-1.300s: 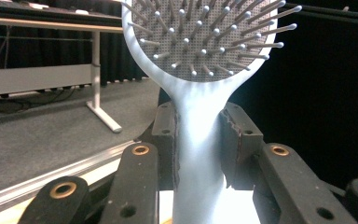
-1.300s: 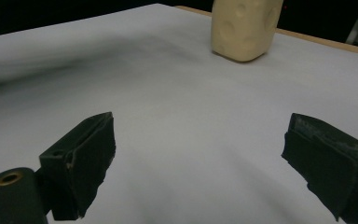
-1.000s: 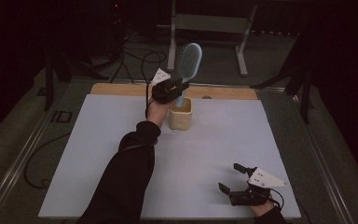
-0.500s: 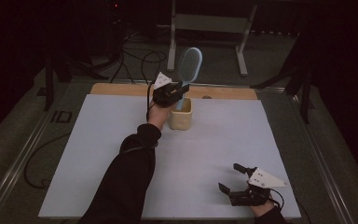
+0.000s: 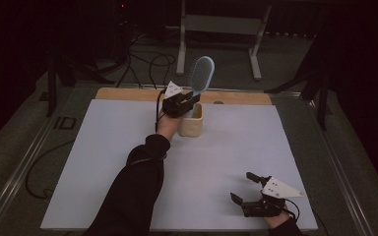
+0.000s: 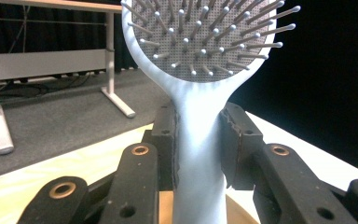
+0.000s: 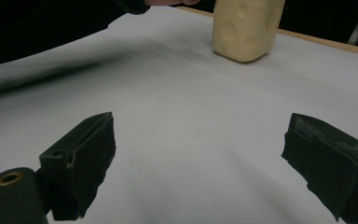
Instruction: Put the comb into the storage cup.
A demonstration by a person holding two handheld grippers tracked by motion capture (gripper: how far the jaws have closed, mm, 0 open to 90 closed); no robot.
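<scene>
Hairbrush (image 5: 200,73) handle in cream cup (image 5: 191,126), left gripper (image 5: 183,103) jaws clamped

1. From above, we look forward and down over the whole white tabletop (image 5: 103,162).
2. Our left gripper camera sits close against the pale blue plastic hairbrush (image 6: 200,140), facing level.
3. Our right gripper camera skims low, sharing the cream ceramic cup (image 7: 246,28) with the high view.

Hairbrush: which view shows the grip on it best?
The left gripper view: the hairbrush handle sits clamped between the left hand-held gripper pads. The high view shows it small, upright over the cream cup.
</scene>
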